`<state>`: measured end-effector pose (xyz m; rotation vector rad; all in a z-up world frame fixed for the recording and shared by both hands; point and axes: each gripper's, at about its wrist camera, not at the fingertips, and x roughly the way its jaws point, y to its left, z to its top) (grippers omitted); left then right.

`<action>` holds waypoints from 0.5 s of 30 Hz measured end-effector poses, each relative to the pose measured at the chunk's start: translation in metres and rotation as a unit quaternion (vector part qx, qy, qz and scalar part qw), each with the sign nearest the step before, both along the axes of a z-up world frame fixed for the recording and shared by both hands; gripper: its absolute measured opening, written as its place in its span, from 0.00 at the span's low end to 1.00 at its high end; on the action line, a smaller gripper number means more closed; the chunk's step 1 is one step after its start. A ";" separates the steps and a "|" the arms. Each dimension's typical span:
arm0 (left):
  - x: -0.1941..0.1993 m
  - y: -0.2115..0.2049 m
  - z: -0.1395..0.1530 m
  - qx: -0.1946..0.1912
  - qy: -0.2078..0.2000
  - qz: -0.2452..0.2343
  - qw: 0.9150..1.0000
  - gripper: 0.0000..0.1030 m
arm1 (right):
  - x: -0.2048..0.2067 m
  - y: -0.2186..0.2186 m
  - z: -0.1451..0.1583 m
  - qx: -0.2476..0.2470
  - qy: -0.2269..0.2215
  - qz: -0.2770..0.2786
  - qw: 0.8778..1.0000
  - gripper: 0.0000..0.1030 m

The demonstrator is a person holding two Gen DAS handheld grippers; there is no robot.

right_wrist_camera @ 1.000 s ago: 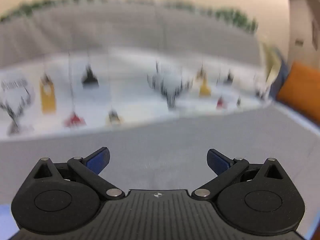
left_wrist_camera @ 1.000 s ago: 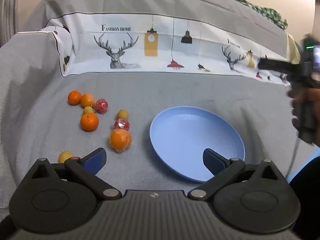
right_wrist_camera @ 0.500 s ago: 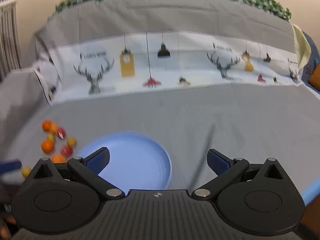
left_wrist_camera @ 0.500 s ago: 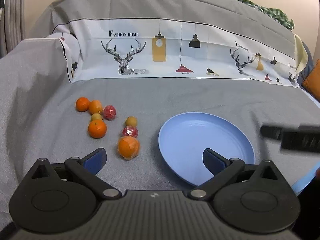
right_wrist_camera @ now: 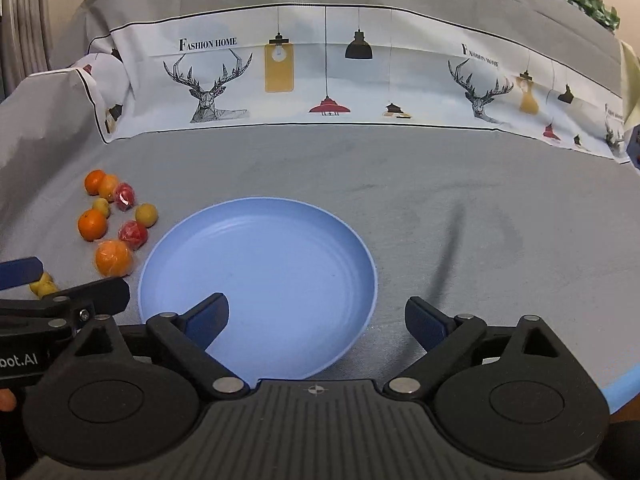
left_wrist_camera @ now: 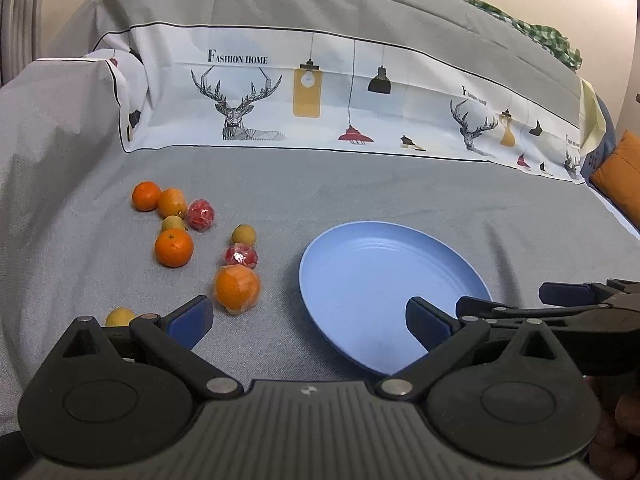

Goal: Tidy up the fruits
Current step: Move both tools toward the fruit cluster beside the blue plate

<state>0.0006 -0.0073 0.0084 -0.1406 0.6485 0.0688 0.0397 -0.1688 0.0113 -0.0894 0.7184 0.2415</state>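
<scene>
Since 0.5 s ago the right gripper [right_wrist_camera: 316,322] has swung down and left, so its view now sits square over the blue plate [right_wrist_camera: 256,256] instead of off to the plate's right; blur is gone too. Left gripper [left_wrist_camera: 306,322] barely shifted, same framing of fruit + plate.

Left jaws: wide, nothing between them. Right jaws: wide, nothing held; left pad hangs over the plate's near-left part, right pad over bare cloth.

Plate lies flat on the grey sofa cover [left_wrist_camera: 360,196], no fruit on it. Fruit all in a loose cluster left of the plate, on the cover:
- orange at far left back [left_wrist_camera: 146,196], touching a 2nd orange [left_wrist_camera: 172,202]
- red wrapped fruit [left_wrist_camera: 201,215] just beside that one
- small yellow fruit [left_wrist_camera: 173,223] under them, big orange [left_wrist_camera: 174,247] just in front of it
- yellow fruit [left_wrist_camera: 243,235] apart, toward the plate
- 2nd red wrapped fruit [left_wrist_camera: 240,256] touching the wrapped orange [left_wrist_camera: 237,289] (closest to the plate, near but not touching)
- yellow fruit at near left [left_wrist_camera: 120,317], partly hidden by the left gripper body; looks like 2 together in the right wrist view [right_wrist_camera: 43,285].

Right gripper shows side-on at the right edge of the left view [left_wrist_camera: 580,300]. Printed deer/lamp cloth [right_wrist_camera: 320,72] covers the sofa back. Orange cushion [left_wrist_camera: 620,172] at far right.
</scene>
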 end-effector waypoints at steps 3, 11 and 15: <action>0.000 -0.001 0.000 0.000 -0.001 0.000 1.000 0.99 | -0.001 -0.002 0.000 0.002 -0.004 -0.002 1.000 0.93; -0.001 -0.005 0.001 0.006 -0.008 -0.011 1.000 0.99 | -0.002 0.001 0.002 0.007 -0.015 -0.016 1.000 0.91; -0.002 -0.008 0.002 0.009 -0.013 -0.019 1.000 0.99 | -0.002 0.001 0.005 0.009 -0.022 -0.020 1.000 0.86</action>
